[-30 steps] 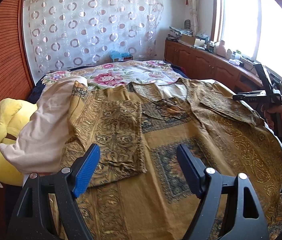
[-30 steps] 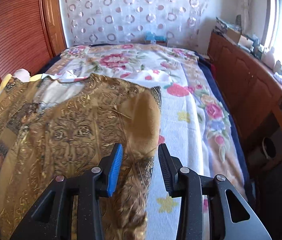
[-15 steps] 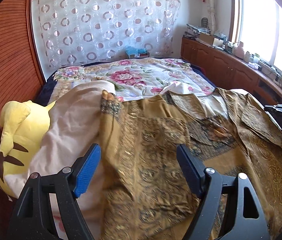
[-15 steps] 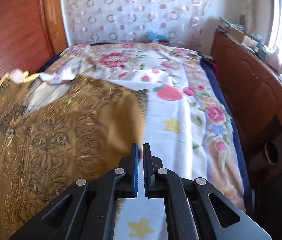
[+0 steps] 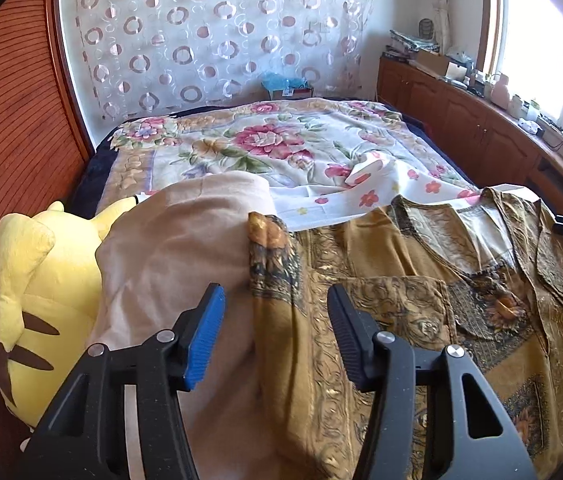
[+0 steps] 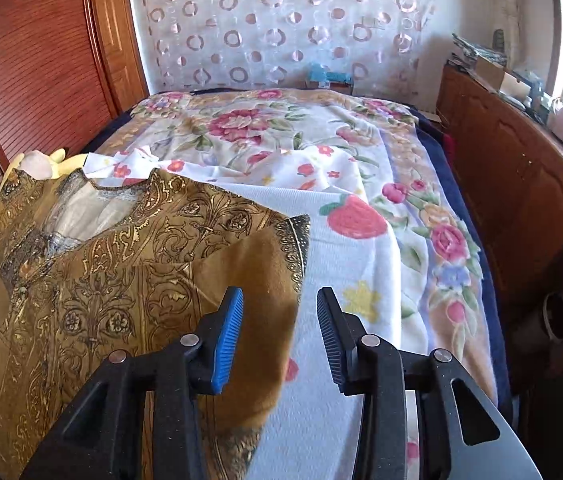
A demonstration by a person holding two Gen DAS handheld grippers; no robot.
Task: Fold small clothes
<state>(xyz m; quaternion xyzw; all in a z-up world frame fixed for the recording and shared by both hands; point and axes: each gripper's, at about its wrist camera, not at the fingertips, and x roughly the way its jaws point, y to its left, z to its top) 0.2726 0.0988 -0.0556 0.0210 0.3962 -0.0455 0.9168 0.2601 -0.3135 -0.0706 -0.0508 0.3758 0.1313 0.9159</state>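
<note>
Lying flat across the near part of the bed (image 6: pixel 381 280) is one gold patterned top (image 5: pixel 401 280), with its neck hole toward the far end and both sleeve sides turned in over the middle. The left gripper (image 5: pixel 275 332) hangs over the left folded edge; its jaws have just been closing, but they are still apart and the pads do not press the cloth under them. The right gripper (image 6: pixel 279 332) sits over the right folded edge — its jaws have just been opening, and nothing is pinched there now. One beige cloth (image 5: pixel 177 256) lies right beside the top, touching it, and one yellow plush toy (image 5: pixel 33 296) sits past that. I think the left jaws could grab the beige cloth along with the top, because the two edges lie so close together. The turned-in sleeves could also slide open if only one layer gets pinched. So — one top, one beige cloth, one toy, two grippers.
</note>
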